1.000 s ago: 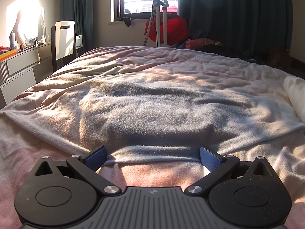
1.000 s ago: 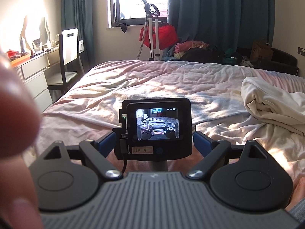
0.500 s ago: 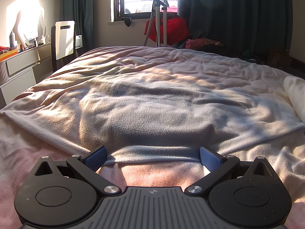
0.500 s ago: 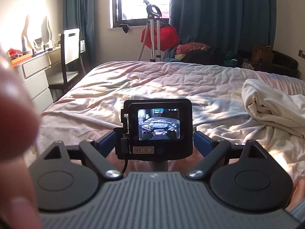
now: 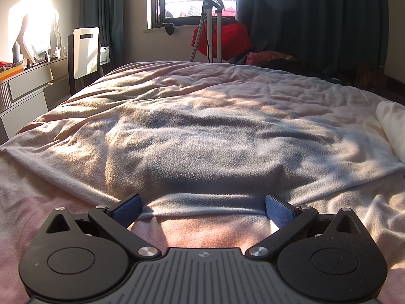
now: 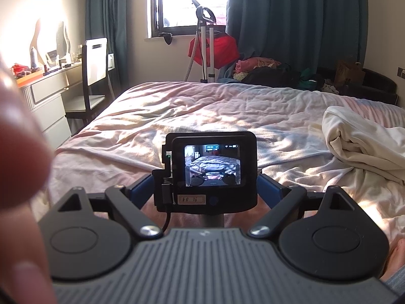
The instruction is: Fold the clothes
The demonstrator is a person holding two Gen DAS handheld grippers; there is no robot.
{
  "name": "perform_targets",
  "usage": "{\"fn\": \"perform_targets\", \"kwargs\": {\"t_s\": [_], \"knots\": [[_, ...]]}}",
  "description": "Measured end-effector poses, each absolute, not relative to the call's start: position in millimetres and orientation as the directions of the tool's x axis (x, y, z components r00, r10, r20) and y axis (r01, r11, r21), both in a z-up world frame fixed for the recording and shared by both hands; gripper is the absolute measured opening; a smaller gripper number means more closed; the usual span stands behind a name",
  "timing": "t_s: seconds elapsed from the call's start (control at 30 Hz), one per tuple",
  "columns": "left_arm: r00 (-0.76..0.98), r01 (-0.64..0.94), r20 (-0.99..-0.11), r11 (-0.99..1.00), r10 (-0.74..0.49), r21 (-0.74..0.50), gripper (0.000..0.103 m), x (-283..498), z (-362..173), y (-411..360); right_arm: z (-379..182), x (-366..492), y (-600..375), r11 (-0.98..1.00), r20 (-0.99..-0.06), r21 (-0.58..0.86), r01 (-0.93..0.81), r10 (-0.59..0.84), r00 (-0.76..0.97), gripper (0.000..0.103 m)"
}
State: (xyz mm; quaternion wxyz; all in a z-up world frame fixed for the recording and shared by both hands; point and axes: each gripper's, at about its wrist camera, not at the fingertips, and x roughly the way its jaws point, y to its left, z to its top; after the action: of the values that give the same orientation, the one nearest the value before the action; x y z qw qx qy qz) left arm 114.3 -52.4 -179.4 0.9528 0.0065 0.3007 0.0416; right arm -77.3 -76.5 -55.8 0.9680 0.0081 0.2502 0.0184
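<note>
Wide-open left hand-held gripper (image 5: 202, 209) at white blanket (image 5: 202, 136) edge

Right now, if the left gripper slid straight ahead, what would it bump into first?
Probably the near hem of the white fleece blanket spread on the pink bed. The left gripper sits open, blue pads either side of that edge, almost touching it. Depth is hard to judge here.

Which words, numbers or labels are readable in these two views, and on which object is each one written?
"60 36", handwritten and only roughly legible: white sticker on the black camera back in the right wrist view.
Small status text at the top of the camera's lit screen: too small to read.
Small round emblem on the grey ribbed body behind the left tongs: a symbol, no letters.
Nothing else bears readable text.
</note>
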Motion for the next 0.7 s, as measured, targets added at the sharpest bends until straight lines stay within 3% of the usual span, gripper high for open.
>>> {"fn": "perform_targets", "kwargs": {"t_s": [0.27,0.7], "knots": [[0.816,-0.074,-0.573,0.997,0.082,0.038,0.103,114.8,-179.4,-52.1,-57.7,-76.3,-74.4,0.996,-0.497,0.051,-0.076,0.091,0.863,0.09],[0.816,-0.073,-0.572,0.997,0.082,0.038,0.103,114.4,-179.4,-51.6,-49.0,-95.8,-67.7,0.999,-0.469,-0.019,-0.029,0.017,0.883,0.09]]}}
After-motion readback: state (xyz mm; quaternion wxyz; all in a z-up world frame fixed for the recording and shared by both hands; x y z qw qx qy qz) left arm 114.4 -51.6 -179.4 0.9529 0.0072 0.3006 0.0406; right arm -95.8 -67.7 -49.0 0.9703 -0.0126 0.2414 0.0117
